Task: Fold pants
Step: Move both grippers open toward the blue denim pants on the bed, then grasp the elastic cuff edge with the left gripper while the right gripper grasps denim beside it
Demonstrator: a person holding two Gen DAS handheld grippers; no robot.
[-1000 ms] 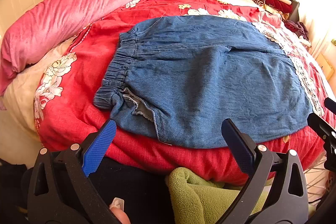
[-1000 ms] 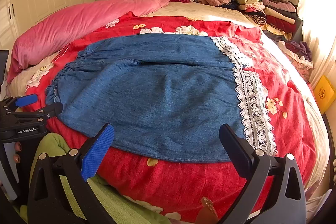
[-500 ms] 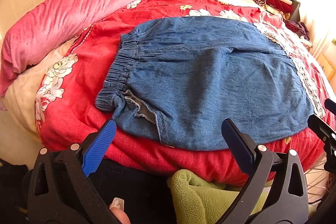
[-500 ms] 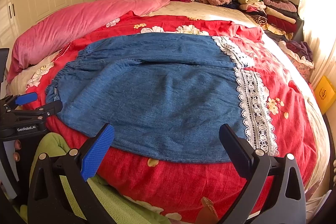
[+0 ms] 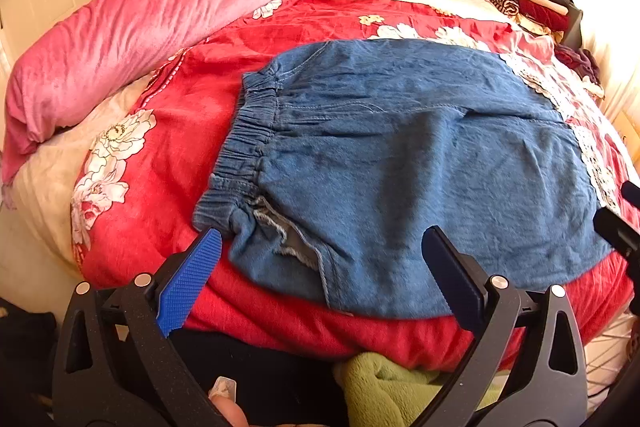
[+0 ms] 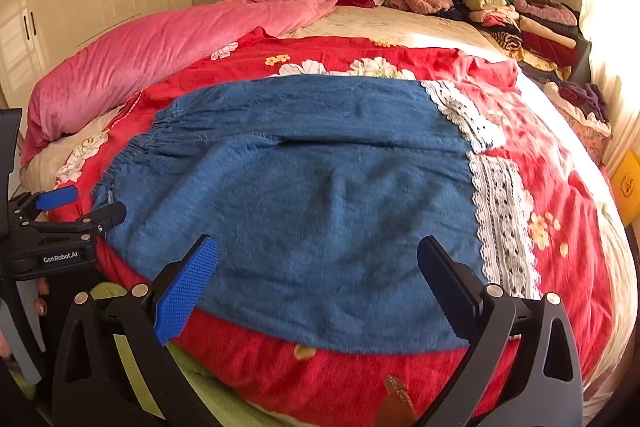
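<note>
Bed (image 6: 420,27) bearing a red floral blanket (image 6: 360,371), denim pants (image 6: 320,195) spread near its foot edge, pink quilt (image 6: 160,47) along the left edge.

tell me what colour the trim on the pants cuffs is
White lace trim on blue pants; clearest in the right wrist view.

Both tongs (image 5: 320,275) (image 6: 318,277) apparently nudged slightly closer over denim pants (image 5: 400,163); spread unchanged.
</note>
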